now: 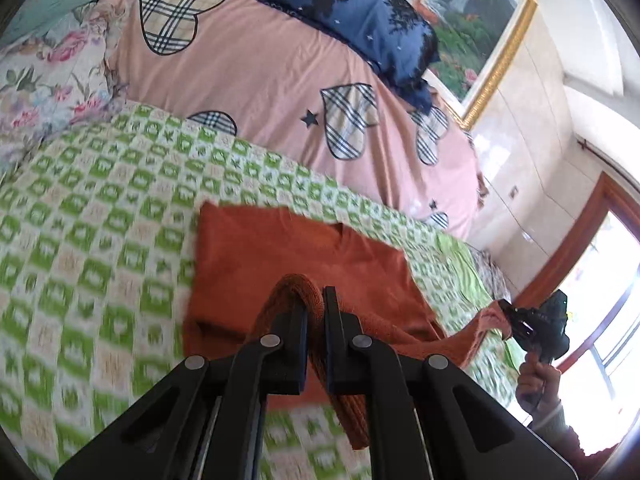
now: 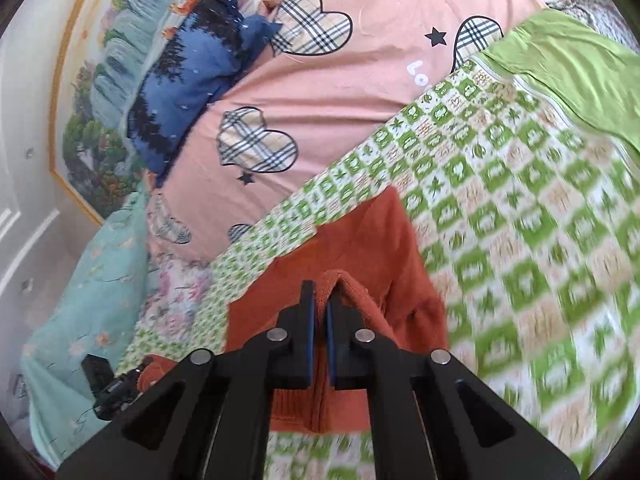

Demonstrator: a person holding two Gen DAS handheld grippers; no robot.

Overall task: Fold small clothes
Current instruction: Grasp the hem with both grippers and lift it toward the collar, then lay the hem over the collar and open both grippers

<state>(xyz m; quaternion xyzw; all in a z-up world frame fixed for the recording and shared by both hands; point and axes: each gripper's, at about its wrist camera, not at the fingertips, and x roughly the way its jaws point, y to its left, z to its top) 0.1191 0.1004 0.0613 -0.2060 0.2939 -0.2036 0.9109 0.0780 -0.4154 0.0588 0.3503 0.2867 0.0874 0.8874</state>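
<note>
You have the rust-orange garment point(image 1: 280, 264) lying on the green checked blanket point(image 1: 80, 240), its flat body spread toward 12 o'clock from both grippers, with the near ribbed edge lifted off the bed. Your left gripper point(image 1: 316, 312) has its jaws nearly shut, with only a fold of that ribbed edge between them; the cloth loops up over the tips and hangs down toward 6 o'clock. Your right gripper point(image 2: 320, 304) is just as narrowly closed on the other end of the same edge, the knit bunched at its tips and draping below. In the left view the right gripper sits out at about 3 o'clock, with a stretch of orange cloth running between the two, so the held edge runs roughly side to side and the garment's length runs away from you, toward the pink quilt with plaid hearts point(image 1: 260, 80) and the navy pillow point(image 1: 352, 20). Neither arm looks clearly nearer the far edge; they seem about level. My reading is that the coming fold depends on carrying both corners together toward 12 o'clock, keeping the edge taut and square, so it lands on the far part without skewing. The blur suggests motion, so watch for one corner slipping.
</note>
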